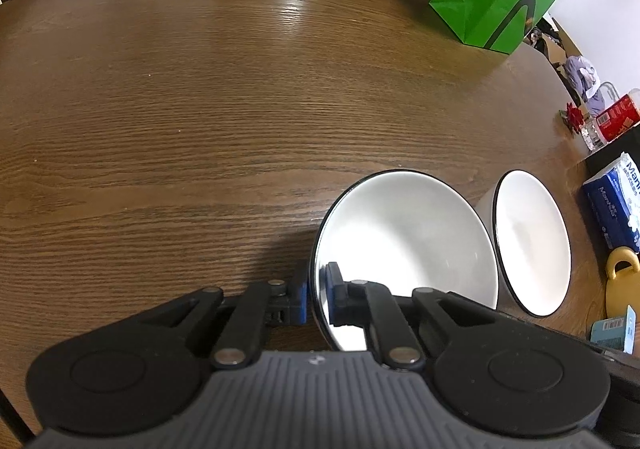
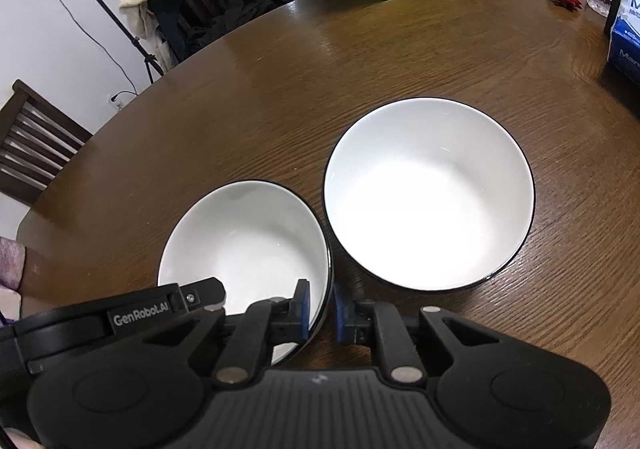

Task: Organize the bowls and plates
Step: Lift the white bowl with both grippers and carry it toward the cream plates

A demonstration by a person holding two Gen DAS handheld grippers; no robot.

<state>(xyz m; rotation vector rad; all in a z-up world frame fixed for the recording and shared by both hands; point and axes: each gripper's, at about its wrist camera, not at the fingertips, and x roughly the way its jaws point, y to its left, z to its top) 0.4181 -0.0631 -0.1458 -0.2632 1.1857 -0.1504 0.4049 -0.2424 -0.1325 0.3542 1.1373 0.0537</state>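
Both grippers pinch opposite rim walls of near bowl (image 2: 248,245): left gripper (image 1: 316,299), right gripper (image 2: 321,311), presumably to lift it level into neighbouring bowl (image 2: 428,193) near the table's (image 2: 280,97) front edge.

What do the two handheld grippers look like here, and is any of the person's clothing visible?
Both the left gripper and right gripper are black, with linkage arms on silver pivot pins, blue pads on the fingertips, round black side discs and a ribbed grey body. The second gripper's side, seen from the right wrist, carries white "GenRobot.AI" lettering. A purplish sleeve shows at the left edge. No cables visible.
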